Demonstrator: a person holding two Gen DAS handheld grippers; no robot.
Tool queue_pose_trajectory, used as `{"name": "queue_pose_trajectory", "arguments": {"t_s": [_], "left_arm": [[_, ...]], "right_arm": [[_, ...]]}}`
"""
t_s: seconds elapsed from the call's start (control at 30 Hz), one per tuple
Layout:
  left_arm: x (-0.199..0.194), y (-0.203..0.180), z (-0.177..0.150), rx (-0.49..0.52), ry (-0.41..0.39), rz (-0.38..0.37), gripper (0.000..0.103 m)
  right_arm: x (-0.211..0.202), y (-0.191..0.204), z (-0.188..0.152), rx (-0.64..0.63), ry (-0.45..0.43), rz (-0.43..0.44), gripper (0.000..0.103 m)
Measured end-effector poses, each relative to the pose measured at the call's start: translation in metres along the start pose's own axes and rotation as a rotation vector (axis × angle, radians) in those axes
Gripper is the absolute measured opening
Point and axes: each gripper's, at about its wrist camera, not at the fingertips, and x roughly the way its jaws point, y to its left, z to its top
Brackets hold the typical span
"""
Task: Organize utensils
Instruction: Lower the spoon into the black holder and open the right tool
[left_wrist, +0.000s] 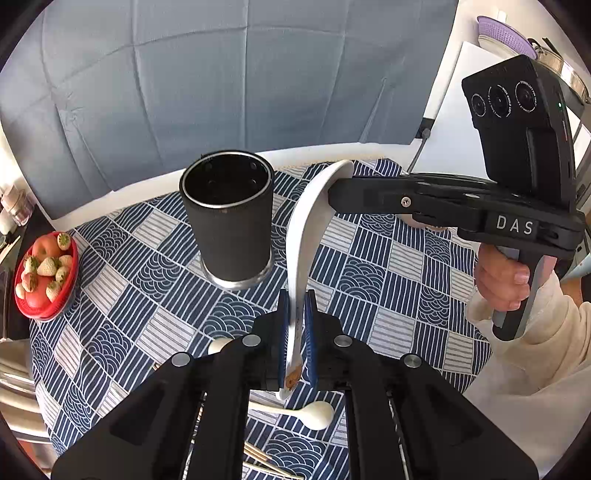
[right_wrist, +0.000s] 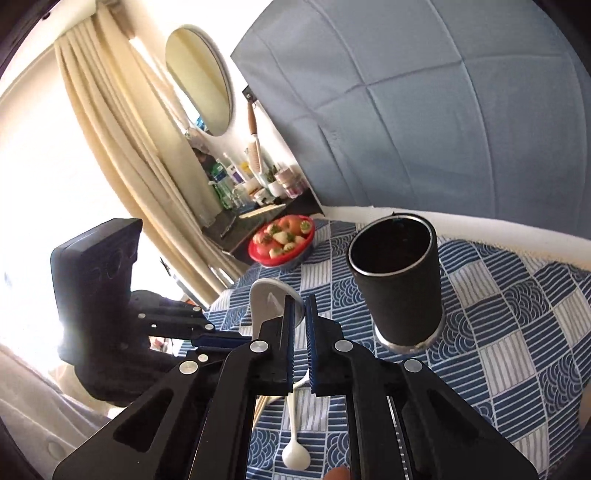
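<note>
My left gripper (left_wrist: 296, 325) is shut on the handle of a white ceramic soup spoon (left_wrist: 306, 236), held above the table with its bowl end up and away. My right gripper (right_wrist: 299, 325) reaches in from the right, and its fingers (left_wrist: 343, 192) close narrowly at the spoon's bowl (right_wrist: 266, 299); whether they press it I cannot tell. A black cylindrical utensil holder (left_wrist: 229, 218) stands open and looks empty just left of the spoon, also in the right wrist view (right_wrist: 399, 280). A small white spoon (left_wrist: 306, 413) lies on the cloth below, also in the right wrist view (right_wrist: 295, 454).
A red bowl of strawberries and fruit (left_wrist: 46, 277) sits at the table's left edge. Wooden chopsticks (left_wrist: 262, 458) lie near the front. The blue patterned tablecloth (left_wrist: 388, 266) covers the table. A grey cloth backdrop (left_wrist: 221, 74) hangs behind. Bottles crowd a shelf (right_wrist: 251, 184).
</note>
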Motion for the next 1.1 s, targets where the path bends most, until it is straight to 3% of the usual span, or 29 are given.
{"name": "queue_pose_trajectory", "arguments": {"t_s": [0.7, 1.1], "left_arm": [[0.021, 0.037, 0.091, 0.1, -0.1, -0.097, 0.01], [0.062, 0.059, 0.11, 0.104, -0.091, -0.115, 0.011]], "right_arm": [[0.001, -0.01, 0.087, -0.154, -0.066, -0.175, 0.006], [0.034, -0.022, 0.107, -0.185, -0.03, -0.255, 0.008]]}}
